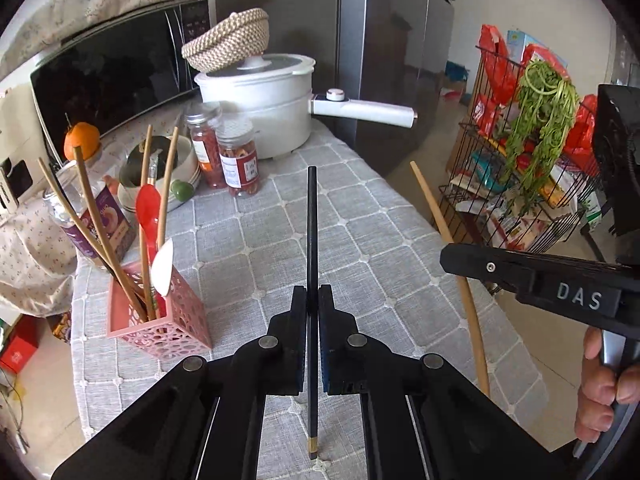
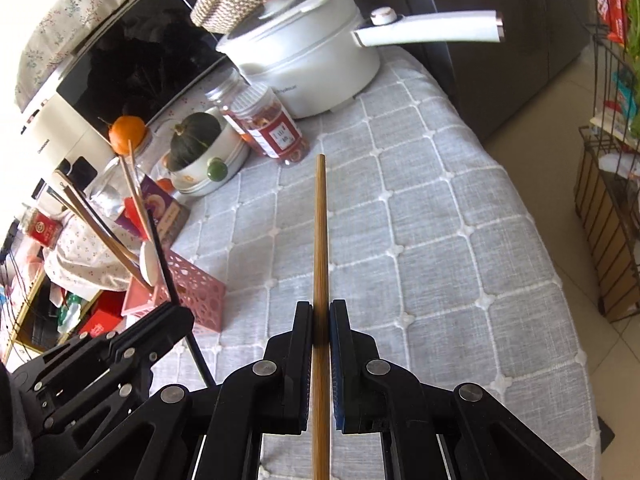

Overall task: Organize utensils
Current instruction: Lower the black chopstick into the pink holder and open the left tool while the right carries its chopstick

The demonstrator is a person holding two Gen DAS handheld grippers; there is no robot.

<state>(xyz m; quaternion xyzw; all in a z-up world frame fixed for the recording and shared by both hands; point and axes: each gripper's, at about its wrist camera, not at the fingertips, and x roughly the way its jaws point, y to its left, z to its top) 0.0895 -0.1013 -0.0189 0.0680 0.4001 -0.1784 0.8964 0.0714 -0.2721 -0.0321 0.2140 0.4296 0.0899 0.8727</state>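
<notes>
Left gripper [image 1: 313, 300] clamps a black chopstick [image 1: 312, 240]; right gripper [image 2: 320, 312] clamps a bamboo chopstick [image 2: 320, 232] — both above the tabletop [image 2: 420, 220] (pink holder [image 1: 180, 320] at left).

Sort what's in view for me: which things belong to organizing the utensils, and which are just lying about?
Part of the job:
- black chopstick in the left gripper
- bamboo chopstick in the right gripper
- pink holder already holding chopsticks, red spoon, white spoon

Just lying about:
- white pot
- two jars
- microwave
- orange
- wire rack
</notes>
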